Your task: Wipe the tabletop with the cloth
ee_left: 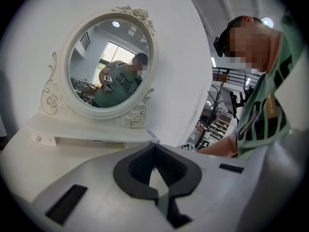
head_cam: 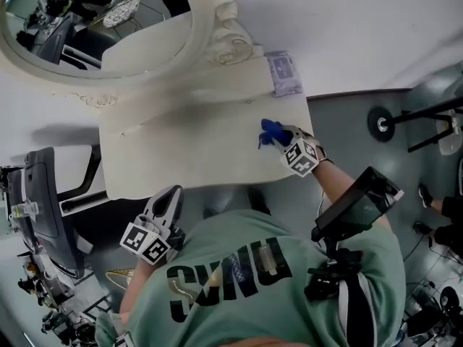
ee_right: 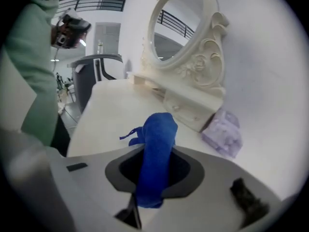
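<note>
A blue cloth (head_cam: pixel 270 131) is bunched between the jaws of my right gripper (head_cam: pixel 283 137), which hangs over the right part of the cream tabletop (head_cam: pixel 188 147). The right gripper view shows the cloth (ee_right: pixel 155 153) rolled up and sticking out past the jaws, above the tabletop (ee_right: pixel 111 115). My left gripper (head_cam: pixel 168 202) is held off the table's near edge, by the person's chest. Its jaws meet at the tip with nothing between them, and it points at the tabletop (ee_left: pixel 29 153).
An oval mirror (head_cam: pixel 101 27) in an ornate white frame stands on a low drawer shelf at the back of the table. A pale purple wipes packet (head_cam: pixel 283 73) lies at the back right corner. A dark chair (head_cam: pixel 43 194) stands left of the table.
</note>
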{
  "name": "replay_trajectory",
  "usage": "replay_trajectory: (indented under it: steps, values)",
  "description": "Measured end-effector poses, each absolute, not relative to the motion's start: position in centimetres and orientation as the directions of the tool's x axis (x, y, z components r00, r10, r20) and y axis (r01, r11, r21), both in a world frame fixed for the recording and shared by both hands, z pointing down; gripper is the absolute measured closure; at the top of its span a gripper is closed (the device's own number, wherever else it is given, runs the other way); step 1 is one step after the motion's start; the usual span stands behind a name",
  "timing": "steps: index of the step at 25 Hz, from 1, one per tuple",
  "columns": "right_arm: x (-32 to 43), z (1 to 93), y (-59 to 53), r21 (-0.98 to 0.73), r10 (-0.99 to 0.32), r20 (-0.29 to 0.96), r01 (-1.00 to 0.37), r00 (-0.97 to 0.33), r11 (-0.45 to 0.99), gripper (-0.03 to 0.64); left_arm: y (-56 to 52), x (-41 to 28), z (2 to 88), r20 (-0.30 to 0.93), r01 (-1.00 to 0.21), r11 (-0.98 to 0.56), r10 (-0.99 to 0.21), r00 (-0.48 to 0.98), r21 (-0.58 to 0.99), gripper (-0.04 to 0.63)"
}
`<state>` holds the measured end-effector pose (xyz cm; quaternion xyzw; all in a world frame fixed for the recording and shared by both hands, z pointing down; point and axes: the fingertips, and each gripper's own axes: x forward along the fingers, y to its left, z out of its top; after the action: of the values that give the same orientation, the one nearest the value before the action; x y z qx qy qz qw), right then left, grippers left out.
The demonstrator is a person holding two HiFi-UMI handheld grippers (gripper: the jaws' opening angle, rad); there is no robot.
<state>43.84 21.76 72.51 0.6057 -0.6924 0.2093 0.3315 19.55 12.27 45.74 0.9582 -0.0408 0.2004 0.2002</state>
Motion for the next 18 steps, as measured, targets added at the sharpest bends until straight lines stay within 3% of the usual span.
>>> replay_trajectory:
  steps: [4, 8, 14, 18]
  values:
    - [51.1, 72.3, 16.9, 0.245, -0.693, 0.717, -0.959, 0.080, 0.142, 0.532, 13.0, 19.8, 45.7, 0.419, -0.149, -0.923, 0.014, 0.908, 0.355, 0.598]
    - [51.4, 74.3, 16.1, 0.267, -0.651, 0.753, -0.949, 0.096, 0.168, 0.532, 12.9, 19.4, 45.7, 0.427, -0.157, -0.923, 0.009, 0.904, 0.352, 0.598]
    - [36.4, 74.6, 26.2, 0.086, -0.589, 0.782, -0.901, -0.204, 0.426, 0.534, 12.2, 18.9, 45.7, 0.409, -0.164, -0.922, -0.006, 0.912, 0.352, 0.598]
    - [30.6, 74.7, 31.5, -0.030, -0.537, 0.785, -0.885, -0.309, 0.465, 0.534, 11.8, 18.8, 46.0, 0.404, -0.167, -0.917, -0.007, 0.915, 0.361, 0.598]
